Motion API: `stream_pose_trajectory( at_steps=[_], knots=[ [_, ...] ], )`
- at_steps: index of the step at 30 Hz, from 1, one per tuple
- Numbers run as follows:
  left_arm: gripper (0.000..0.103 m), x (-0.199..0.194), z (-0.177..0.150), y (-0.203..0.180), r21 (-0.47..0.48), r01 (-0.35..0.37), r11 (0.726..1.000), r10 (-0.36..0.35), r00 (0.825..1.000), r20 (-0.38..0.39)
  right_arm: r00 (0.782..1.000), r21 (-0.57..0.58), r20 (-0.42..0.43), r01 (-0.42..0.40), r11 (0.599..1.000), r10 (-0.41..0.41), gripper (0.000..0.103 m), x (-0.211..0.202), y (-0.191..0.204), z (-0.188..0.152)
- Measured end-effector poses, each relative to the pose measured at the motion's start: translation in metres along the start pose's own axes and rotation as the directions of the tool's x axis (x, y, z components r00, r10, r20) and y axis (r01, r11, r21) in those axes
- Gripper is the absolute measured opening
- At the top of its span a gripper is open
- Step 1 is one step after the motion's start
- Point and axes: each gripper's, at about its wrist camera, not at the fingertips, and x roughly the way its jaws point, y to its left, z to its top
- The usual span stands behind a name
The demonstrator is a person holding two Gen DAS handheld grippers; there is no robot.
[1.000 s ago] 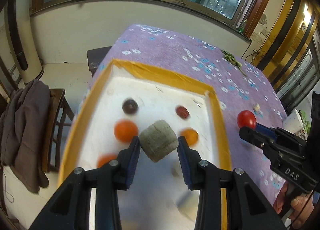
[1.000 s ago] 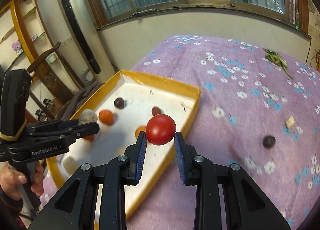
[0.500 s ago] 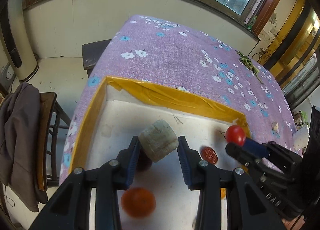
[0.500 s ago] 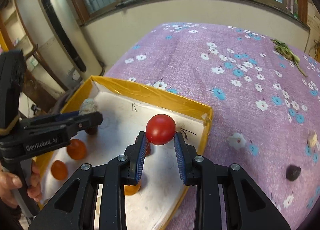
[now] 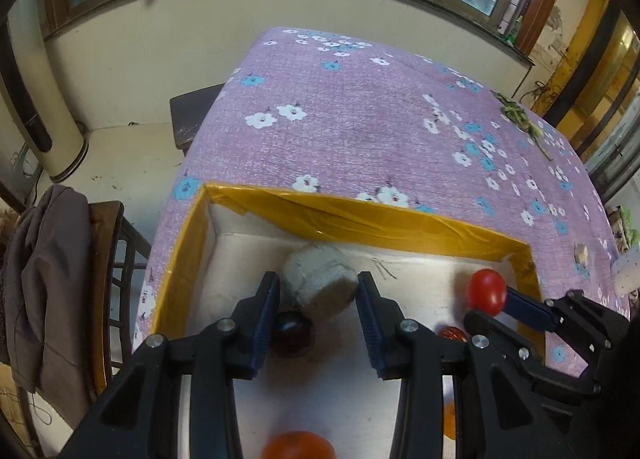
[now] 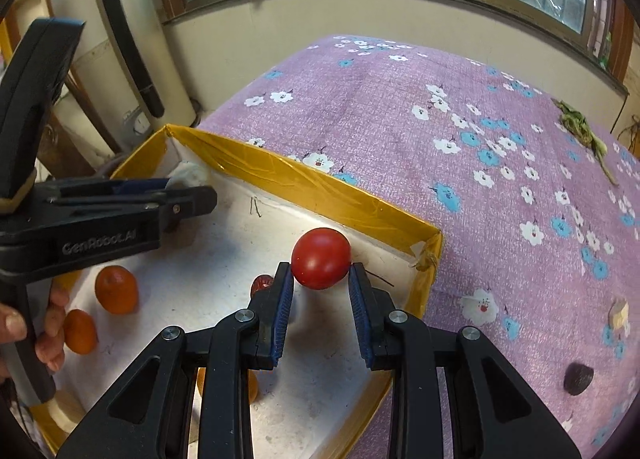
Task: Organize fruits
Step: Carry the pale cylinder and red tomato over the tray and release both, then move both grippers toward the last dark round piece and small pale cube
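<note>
My left gripper [image 5: 318,305] is shut on a pale grey-brown fruit [image 5: 318,287] and holds it over the far left part of the yellow-rimmed white box [image 5: 360,217]. My right gripper [image 6: 320,291] is shut on a red tomato [image 6: 321,258] over the box's far right corner [image 6: 434,237]; the tomato also shows in the left wrist view [image 5: 486,296]. In the box lie a dark plum [image 5: 292,333], a dark red fruit [image 6: 262,284] and orange fruits [image 6: 116,289].
A dark fruit [image 6: 578,378] and a small tan piece [image 6: 618,315] lie on the purple flowered tablecloth [image 6: 460,107] right of the box. Green stalks [image 6: 580,129] lie at the far right. A chair with a jacket [image 5: 44,287] stands left of the table.
Both grippers have moved forward over the box toward its far wall, each still holding its fruit. The right gripper with the tomato now hangs inside the box's far right corner.
</note>
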Motion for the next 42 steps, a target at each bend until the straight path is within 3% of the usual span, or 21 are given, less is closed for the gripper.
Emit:
stream_pose_trajectory(
  at_steps=[11, 16, 20, 29, 33, 42],
  knots=[
    [0.043, -0.003, -0.002, 0.0, 0.012, -0.01, 1.0, 0.01, 1.0, -0.005, 0.999, -0.079, -0.025, 0.045, 0.996, -0.047, 0.028, 0.009, 0.008, 0.0],
    [0.045, -0.014, -0.013, -0.001, 0.04, -0.017, 0.999, 0.017, 1.0, 0.01, 0.997, -0.078, -0.008, 0.082, 0.994, -0.083, 0.035, -0.003, 0.006, -0.003],
    [0.065, -0.03, -0.026, 0.001, 0.045, -0.047, 0.998, 0.045, 0.998, 0.047, 0.995, -0.083, 0.02, 0.094, 0.992, -0.093, 0.036, -0.024, 0.007, -0.011],
    [0.07, -0.068, -0.06, 0.006, -0.003, -0.037, 0.999, 0.037, 0.994, 0.102, 0.997, -0.018, 0.049, 0.059, 0.998, -0.058, 0.043, -0.072, 0.006, -0.049],
    [0.079, -0.087, -0.08, -0.01, 0.0, -0.047, 0.999, 0.047, 0.989, 0.144, 0.998, 0.005, 0.054, 0.025, 1.0, -0.026, 0.045, -0.089, 0.004, -0.068],
    [0.087, -0.111, -0.109, -0.057, 0.002, -0.033, 0.999, 0.032, 0.985, 0.172, 0.998, 0.047, 0.059, 0.003, 0.999, -0.005, 0.047, -0.127, -0.023, -0.12]
  ],
)
